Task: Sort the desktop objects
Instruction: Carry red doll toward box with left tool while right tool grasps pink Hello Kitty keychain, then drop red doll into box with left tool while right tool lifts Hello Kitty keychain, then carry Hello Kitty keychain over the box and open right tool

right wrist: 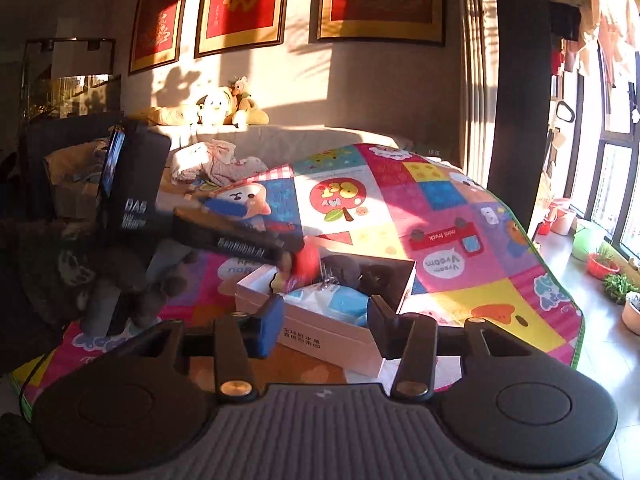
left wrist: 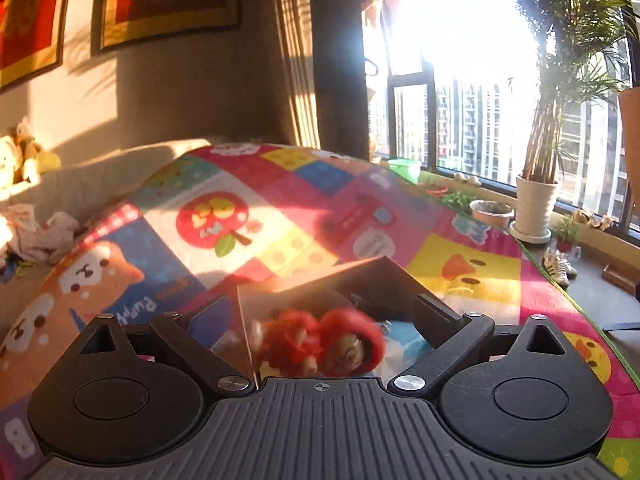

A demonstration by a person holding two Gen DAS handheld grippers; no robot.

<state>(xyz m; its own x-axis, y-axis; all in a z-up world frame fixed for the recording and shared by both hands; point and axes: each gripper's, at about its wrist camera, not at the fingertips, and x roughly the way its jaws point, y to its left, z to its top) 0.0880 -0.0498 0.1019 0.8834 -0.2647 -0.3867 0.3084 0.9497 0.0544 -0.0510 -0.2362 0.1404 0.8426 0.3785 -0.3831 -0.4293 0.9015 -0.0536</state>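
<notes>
A red plush toy lies in the white box on the multicoloured cartoon-patchwork mat.

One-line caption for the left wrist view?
Open left gripper over a box holding a blurred red plush toy, on a colourful play mat.

A colourful cartoon play mat covers the floor. At eleven o'clock, plush toys sit on a sofa back. Red framed pictures hang above. At two o'clock a potted palm stands beside the window.

Fuzzy red doll, white cardboard box
</notes>
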